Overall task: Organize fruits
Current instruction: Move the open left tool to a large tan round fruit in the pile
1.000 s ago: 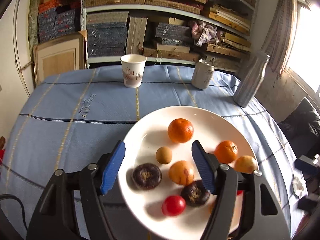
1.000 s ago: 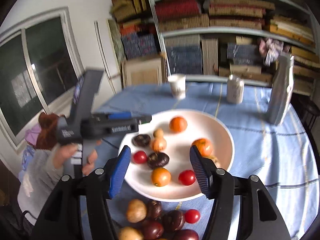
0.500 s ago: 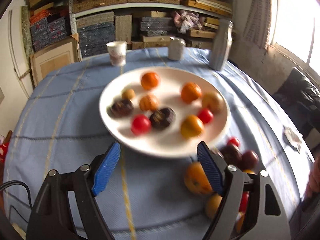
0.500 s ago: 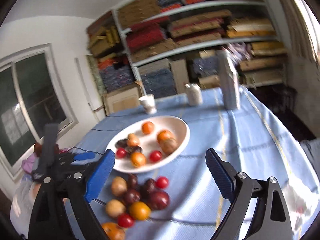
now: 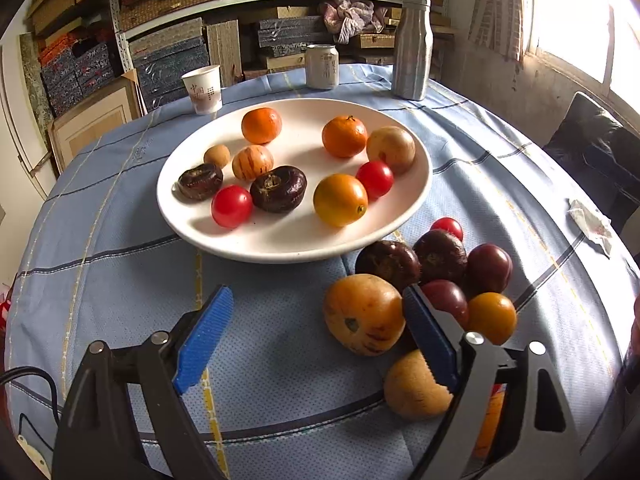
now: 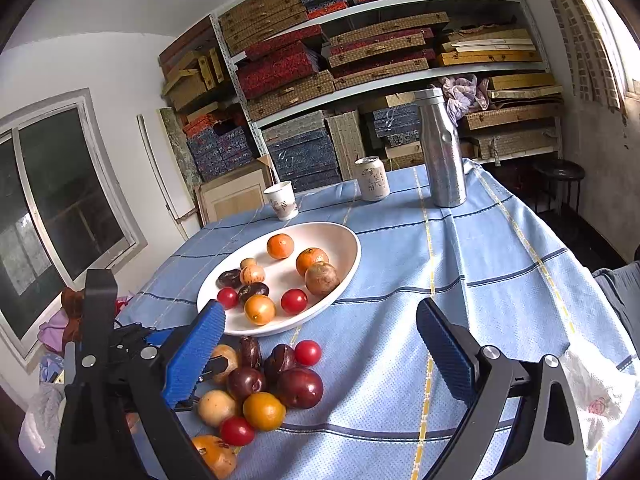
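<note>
A white plate [image 5: 416, 184] [image 6: 348, 264] on the blue cloth holds several fruits: oranges, red tomatoes, dark wrinkled fruits. A loose pile of fruit [image 5: 432, 280] [image 6: 268, 384] lies on the cloth in front of it. My left gripper [image 5: 316, 336] is open and empty, low over the cloth; a large striped orange fruit [image 5: 363, 314] sits just inside its right finger. It also shows in the right wrist view [image 6: 200, 364], at the pile's left. My right gripper [image 6: 320, 348] is open and empty, raised above the pile.
A paper cup [image 5: 203, 89], a can [image 5: 322, 66] and a silver bottle [image 5: 412, 48] stand behind the plate. A crumpled tissue [image 5: 592, 222] lies at the right edge. Shelves of boxes stand behind the table.
My left gripper has pulled back off the plate and dropped toward the loose pile. My right gripper has risen, drawn back and opened wider.
</note>
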Available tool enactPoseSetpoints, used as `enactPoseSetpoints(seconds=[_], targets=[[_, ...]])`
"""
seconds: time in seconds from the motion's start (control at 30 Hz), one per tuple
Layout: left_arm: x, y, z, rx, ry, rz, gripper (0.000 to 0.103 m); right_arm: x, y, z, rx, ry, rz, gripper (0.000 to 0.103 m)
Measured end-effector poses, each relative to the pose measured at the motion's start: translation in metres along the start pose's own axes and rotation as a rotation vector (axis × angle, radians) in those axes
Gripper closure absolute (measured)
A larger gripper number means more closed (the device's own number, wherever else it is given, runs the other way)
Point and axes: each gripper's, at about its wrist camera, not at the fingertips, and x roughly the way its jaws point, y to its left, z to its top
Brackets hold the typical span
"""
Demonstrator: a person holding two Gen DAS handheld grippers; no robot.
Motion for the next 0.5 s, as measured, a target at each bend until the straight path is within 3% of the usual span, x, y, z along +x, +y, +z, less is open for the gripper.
enactPoseSetpoints(seconds=[0.3, 0.4, 0.5], targets=[[-0.015, 0.028, -0.012, -0.040, -0.027, 0.053, 0.008, -0.001, -0.001, -0.001, 0.005, 0.006, 0.004, 0.006], [-0.022, 0.051, -0.021, -0.097, -0.030, 0.104, 0.009, -0.001, 0.000, -0.001, -0.002, 0.006, 0.006, 0.006], [-0.030, 0.071, -0.031, -0.167, -0.035, 0.103, 0.009, -0.001, 0.000, -0.001, -0.001, 0.006, 0.009, 0.005]])
